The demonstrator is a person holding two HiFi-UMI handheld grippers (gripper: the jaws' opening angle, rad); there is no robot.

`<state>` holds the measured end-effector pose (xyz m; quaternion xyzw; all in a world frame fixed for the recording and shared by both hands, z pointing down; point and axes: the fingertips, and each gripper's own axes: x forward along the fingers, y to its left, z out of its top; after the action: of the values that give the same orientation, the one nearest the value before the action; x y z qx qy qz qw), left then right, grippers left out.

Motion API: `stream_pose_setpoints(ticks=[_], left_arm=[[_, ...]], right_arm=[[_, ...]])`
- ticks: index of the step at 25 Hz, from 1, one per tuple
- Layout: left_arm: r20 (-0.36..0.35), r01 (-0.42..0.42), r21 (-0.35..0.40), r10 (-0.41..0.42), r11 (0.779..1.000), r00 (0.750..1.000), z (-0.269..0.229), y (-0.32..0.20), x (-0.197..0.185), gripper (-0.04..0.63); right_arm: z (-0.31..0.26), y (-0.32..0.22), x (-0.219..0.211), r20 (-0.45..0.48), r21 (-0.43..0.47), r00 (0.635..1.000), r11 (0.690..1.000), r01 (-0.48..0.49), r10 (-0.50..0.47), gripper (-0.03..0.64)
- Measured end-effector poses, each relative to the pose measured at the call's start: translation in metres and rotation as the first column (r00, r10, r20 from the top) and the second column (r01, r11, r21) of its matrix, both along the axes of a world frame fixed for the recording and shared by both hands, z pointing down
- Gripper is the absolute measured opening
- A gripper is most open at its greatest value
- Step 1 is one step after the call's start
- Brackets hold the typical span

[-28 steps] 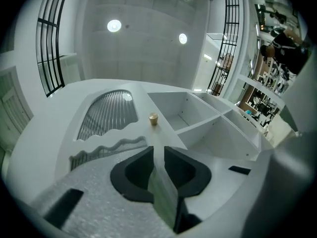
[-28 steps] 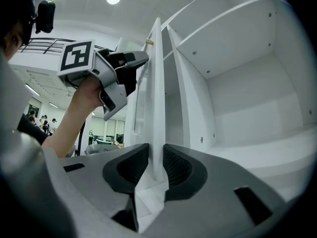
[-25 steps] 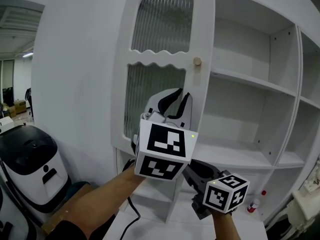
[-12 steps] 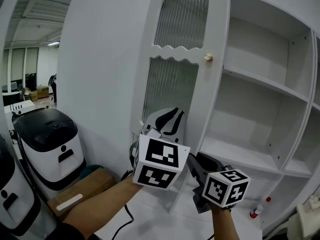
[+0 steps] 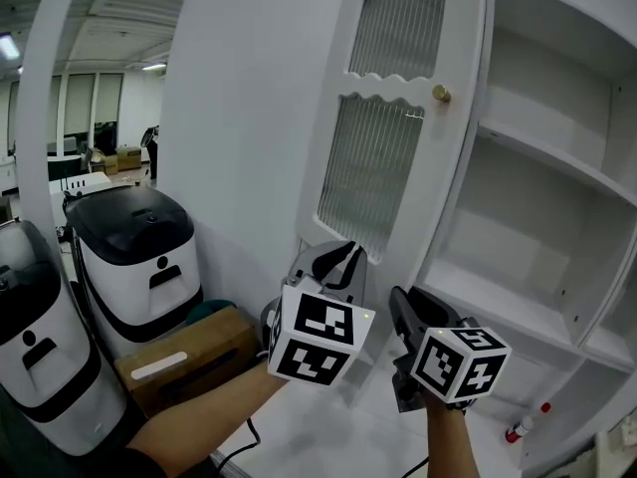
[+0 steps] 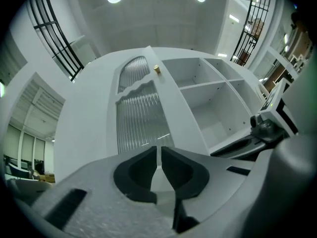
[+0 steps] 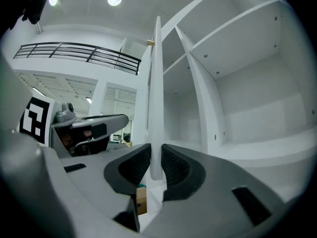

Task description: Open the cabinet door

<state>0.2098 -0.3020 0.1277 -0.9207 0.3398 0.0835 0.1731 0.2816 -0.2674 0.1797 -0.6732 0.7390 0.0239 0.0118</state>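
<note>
A: Head view?
B: The cabinet door (image 5: 383, 167) stands swung open, just ahead of and above the left claw (image 5: 338, 262) and right claw (image 5: 403, 302).
A: Left gripper view?
B: Released: jaws just closing to a slit, nothing between them.
A: Right gripper view?
B: Jaws just closing, with the door's edge in the gap but not visibly pinched. A pinch there plus a sideways tug could strain the hinges or swing the door shut.

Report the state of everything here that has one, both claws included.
Cabinet door: open, swung out from the shelves.
Shelves: exposed.
Left claw: jaws have just been closing, now a slit apart, nothing between them.
Right claw: jaws have just been closing, door's edge in their gap; whether the pads press it is unclear.
</note>
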Motion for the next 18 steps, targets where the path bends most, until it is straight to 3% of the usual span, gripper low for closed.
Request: stream_pose_setpoints(ticks=[18], left_arm=[[0.022,0.051,-0.160,-0.048,0.986,0.999,0.051,0.021,-0.014,0.012]], right_arm=[[-0.001,0.012,-0.025,-0.008,0.034,1.000,0.999,0.028,-0.028,0.067]])
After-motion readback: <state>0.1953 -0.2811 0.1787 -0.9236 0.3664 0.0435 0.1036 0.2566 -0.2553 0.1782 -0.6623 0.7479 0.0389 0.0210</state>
